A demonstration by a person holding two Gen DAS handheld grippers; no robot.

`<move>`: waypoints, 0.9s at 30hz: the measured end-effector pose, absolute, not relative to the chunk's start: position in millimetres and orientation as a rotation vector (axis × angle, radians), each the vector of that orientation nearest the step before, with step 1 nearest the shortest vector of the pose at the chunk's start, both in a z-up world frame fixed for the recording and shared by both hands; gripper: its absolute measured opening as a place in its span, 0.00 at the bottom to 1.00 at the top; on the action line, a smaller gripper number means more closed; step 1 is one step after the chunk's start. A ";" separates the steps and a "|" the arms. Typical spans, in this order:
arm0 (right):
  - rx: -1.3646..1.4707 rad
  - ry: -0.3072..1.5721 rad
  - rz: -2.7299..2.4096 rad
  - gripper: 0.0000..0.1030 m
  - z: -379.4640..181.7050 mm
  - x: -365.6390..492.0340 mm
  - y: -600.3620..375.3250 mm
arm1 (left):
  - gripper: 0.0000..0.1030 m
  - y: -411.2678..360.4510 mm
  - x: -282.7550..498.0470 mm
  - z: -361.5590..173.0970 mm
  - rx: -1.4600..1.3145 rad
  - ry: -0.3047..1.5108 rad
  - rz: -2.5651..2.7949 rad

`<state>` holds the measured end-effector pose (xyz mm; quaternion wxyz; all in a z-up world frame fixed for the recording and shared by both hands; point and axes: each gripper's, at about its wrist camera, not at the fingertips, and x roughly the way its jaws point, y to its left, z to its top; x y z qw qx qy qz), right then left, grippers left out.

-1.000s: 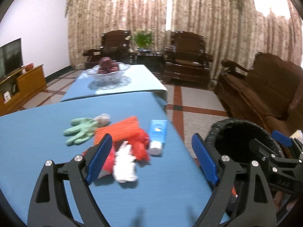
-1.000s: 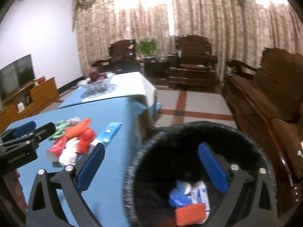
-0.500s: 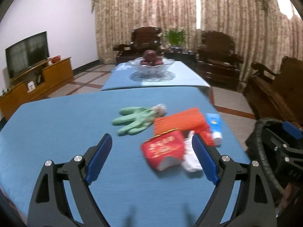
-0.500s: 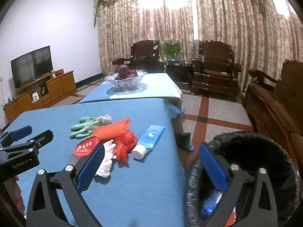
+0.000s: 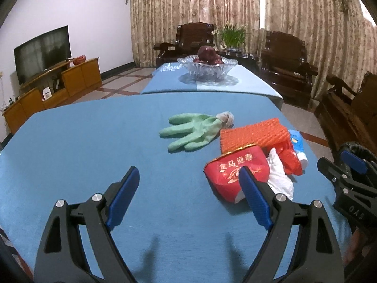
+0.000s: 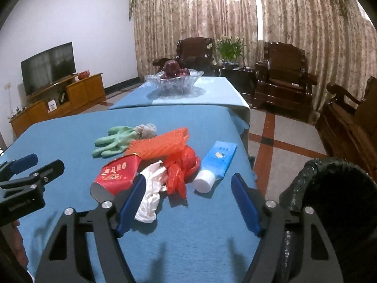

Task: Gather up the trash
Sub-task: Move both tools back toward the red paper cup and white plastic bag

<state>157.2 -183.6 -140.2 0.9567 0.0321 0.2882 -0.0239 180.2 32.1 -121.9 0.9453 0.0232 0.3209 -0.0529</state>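
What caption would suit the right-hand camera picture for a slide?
Open right gripper, its jaws just narrowing, above the white tissue, red bag and blue tube; bin alongside.

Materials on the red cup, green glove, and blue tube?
Red cup: looks like coated paper, printed gold lettering, slightly crushed. Green glove: seemingly knit fabric with matte rubbery coating; greyish knit cuff. Blue tube: likely soft plastic, smooth and faintly glossy, white plastic cap.
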 end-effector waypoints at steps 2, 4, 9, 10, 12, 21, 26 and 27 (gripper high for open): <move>0.062 0.591 -0.056 0.69 -142.7 157.3 -186.8 | 0.81 29.0 184.7 -126.3 0.042 0.665 -0.117; 0.068 0.596 -0.073 0.68 -144.5 157.5 -193.1 | 0.81 25.1 188.6 -131.4 0.033 0.676 -0.129; 0.076 0.599 -0.092 0.68 -145.7 158.3 -203.5 | 0.84 3.7 195.7 -138.2 0.037 0.686 -0.163; 0.075 0.599 -0.094 0.68 -145.5 158.5 -204.8 | 0.84 -1.9 197.1 -140.1 0.039 0.690 -0.171; 0.075 0.597 -0.096 0.68 -145.1 159.3 -207.0 | 0.85 -10.0 199.5 -144.9 0.044 0.700 -0.178; 0.081 0.606 -0.089 0.68 -148.9 157.0 -205.1 | 0.86 -18.4 210.4 -167.6 0.044 0.760 -0.155; 0.065 0.606 -0.065 0.68 -149.9 156.1 -194.6 | 0.72 -2.5 210.6 -172.4 0.043 0.797 -0.118; 0.061 0.605 -0.062 0.68 -149.8 155.9 -193.8 | 0.72 3.6 210.1 -173.5 0.035 0.804 -0.103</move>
